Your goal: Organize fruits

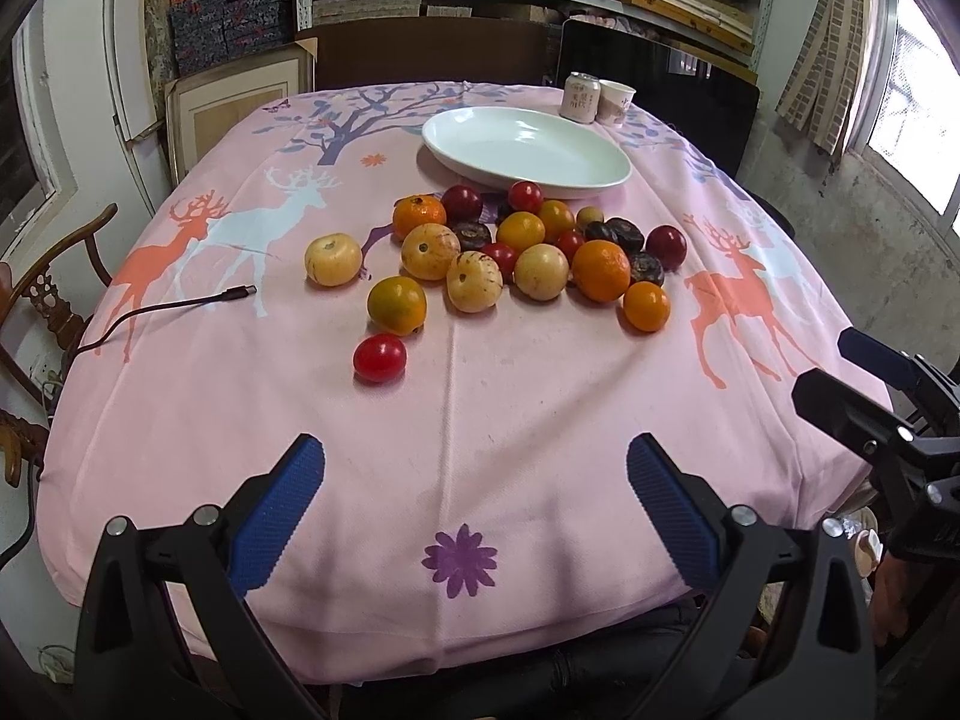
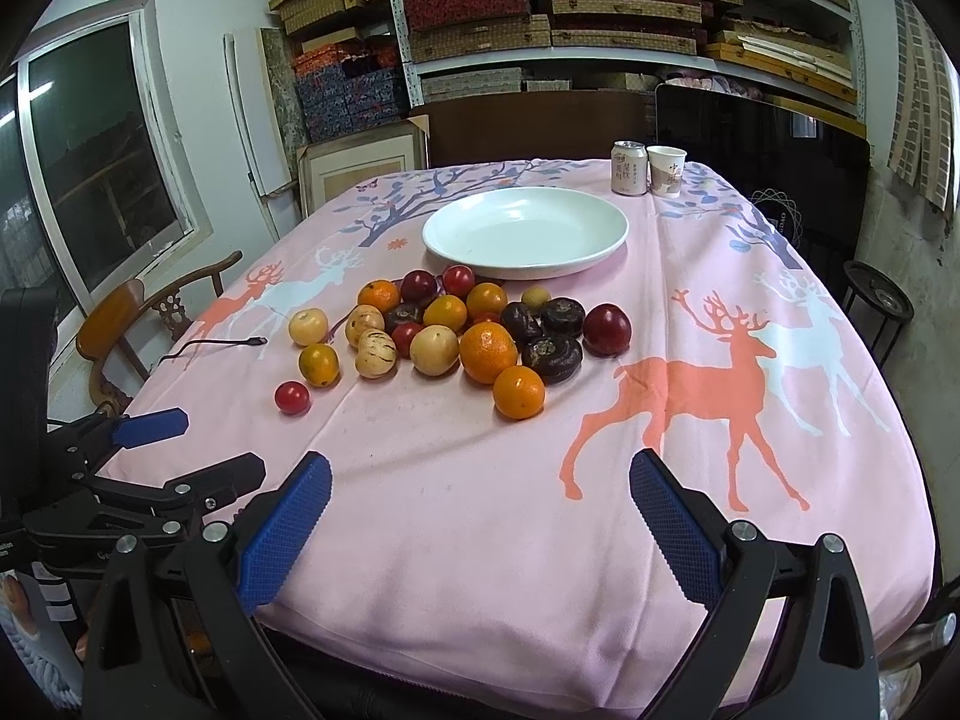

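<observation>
Both the left gripper point(image 1: 474, 510) and right gripper point(image 2: 480, 525) gape empty; fruits point(image 1: 510, 258) heap runs left-right before the plate point(image 1: 528, 147).

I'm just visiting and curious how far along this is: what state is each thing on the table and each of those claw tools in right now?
White plate: empty, upright on the cloth.
Fruit pile: loose on the tablecloth, none on the plate.
Lone red tomato: apart from the pile, nearest the left gripper.
Drink can: upright; whether opened, cannot tell.
Paper cup: upright beside the can.
Cable: lying loose, its end plugged into nothing.
Left gripper: open, empty.
Right gripper: open, empty.
</observation>
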